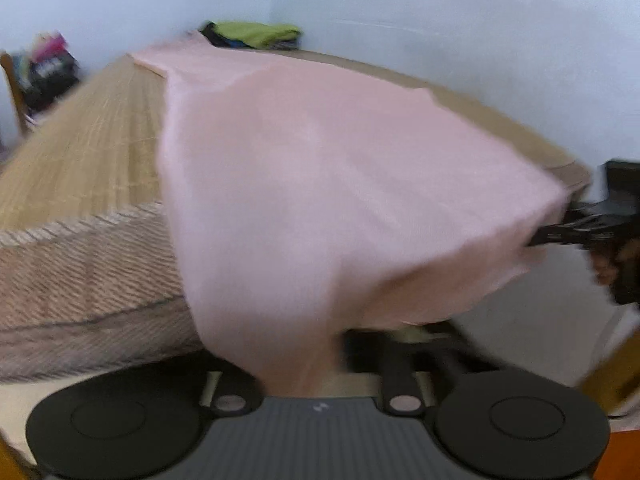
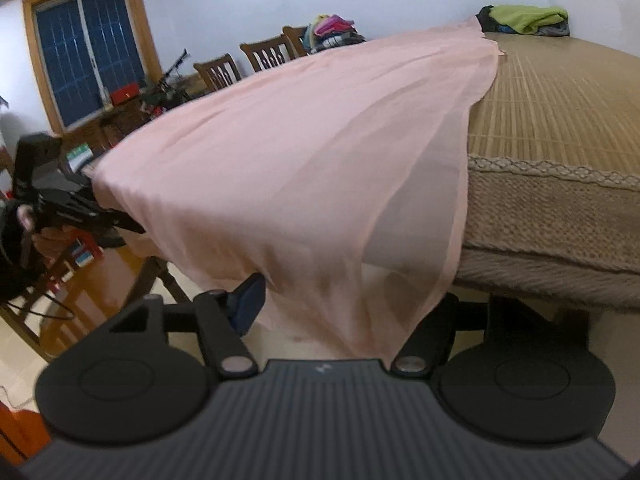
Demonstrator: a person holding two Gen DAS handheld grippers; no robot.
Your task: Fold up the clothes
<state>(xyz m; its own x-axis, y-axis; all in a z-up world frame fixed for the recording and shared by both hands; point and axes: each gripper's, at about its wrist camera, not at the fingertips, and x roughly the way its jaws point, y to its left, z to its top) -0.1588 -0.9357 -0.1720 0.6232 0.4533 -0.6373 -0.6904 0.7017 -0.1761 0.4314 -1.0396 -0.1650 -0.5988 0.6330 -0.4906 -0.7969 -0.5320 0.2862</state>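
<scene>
Both jaws pinch the near hem of the pink cloth (image 2: 304,152), left gripper (image 2: 100,216) and right gripper (image 1: 548,236) apart. Far end rests on the bed (image 2: 560,96). Thin, sheer, limp, likely slippery: grip hems.

A bed (image 2: 552,216) carries everything here, its top covered by a woven bamboo mat (image 2: 560,96) in tan slats, over a mattress with a braided edge and a coarse brown patterned side. A pink garment (image 2: 304,152) of thin cloth lies along the mat, its far end flat on the slats and its near end lifted off past the bed's edge. Beyond the garment's far end, at the corner of the mat by the wall, sits a pile of clothes (image 2: 524,20) topped by a lime green piece.
</scene>
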